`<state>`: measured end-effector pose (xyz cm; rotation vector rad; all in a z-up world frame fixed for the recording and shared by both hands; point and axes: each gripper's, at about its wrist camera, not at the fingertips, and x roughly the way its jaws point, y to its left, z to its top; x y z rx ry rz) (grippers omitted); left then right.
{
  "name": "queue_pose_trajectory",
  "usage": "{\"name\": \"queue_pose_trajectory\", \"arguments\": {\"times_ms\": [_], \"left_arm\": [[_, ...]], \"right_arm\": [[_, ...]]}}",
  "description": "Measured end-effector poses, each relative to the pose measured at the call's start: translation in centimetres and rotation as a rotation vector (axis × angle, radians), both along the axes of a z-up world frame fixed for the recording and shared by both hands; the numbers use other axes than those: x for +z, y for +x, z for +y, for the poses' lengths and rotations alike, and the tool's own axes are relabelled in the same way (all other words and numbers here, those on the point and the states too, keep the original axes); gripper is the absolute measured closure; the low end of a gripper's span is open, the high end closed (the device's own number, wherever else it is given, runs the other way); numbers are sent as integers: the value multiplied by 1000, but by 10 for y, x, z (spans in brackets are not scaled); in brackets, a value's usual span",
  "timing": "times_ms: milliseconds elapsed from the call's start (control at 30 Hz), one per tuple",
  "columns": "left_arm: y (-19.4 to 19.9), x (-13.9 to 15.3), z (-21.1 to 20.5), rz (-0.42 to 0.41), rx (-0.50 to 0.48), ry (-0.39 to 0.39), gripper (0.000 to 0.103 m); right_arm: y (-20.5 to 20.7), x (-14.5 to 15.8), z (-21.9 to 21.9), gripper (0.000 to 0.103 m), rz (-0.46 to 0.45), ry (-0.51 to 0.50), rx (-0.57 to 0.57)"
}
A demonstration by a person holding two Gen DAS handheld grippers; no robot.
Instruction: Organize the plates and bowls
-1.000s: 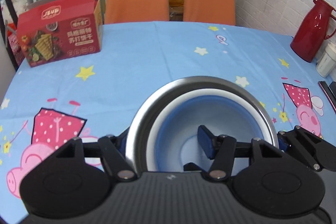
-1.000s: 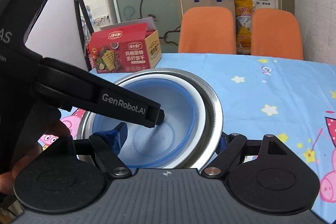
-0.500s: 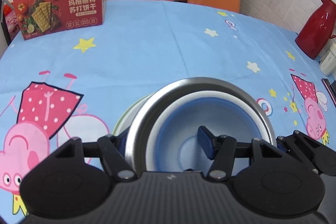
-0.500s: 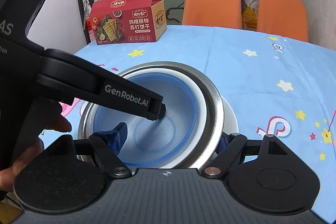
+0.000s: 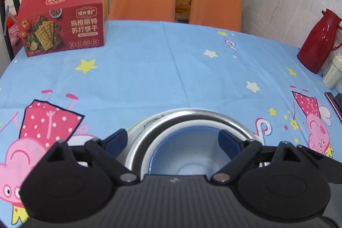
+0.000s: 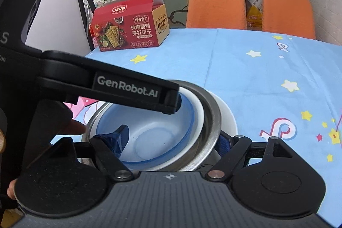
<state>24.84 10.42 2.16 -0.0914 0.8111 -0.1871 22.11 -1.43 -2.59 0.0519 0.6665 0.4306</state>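
stack sits on the surface (image 5: 171, 78): blue bowl (image 6: 154, 134) nested in steel bowl (image 6: 211, 119), white plate (image 6: 228, 116) under both. right tongs (image 6: 173, 138) clamp the near rim, one finger inside, one outside. left tongs (image 5: 173, 138) look spread wide, gripping nothing. my read: let go gently, pull straight back, don't drag the rim. right view shows the plate clearly; left view alone shows the red jug (image 5: 318, 42).
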Motion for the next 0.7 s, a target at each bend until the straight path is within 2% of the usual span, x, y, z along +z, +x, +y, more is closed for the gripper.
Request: {"name": "queue_pose_trajectory", "arguments": {"times_ms": [200,367,467,567,700], "left_arm": [[-6,20,10,-83,63,-17,8],[-25,23,6,-117,111,10,5],[-52,25,1,-167,202,22,4],[-82,26,-9,-220,264,18,4],[-119,20,-33,-245,226,85,4]], "right_arm": [[-10,21,-28,33,-94,59,-116],[-15,20,-41,33,-102,43,-154],[-28,18,-56,33,-135,41,-186],[-46,9,-76,33,-179,50,-283],[-68,0,-90,33,-135,59,-318]]}}
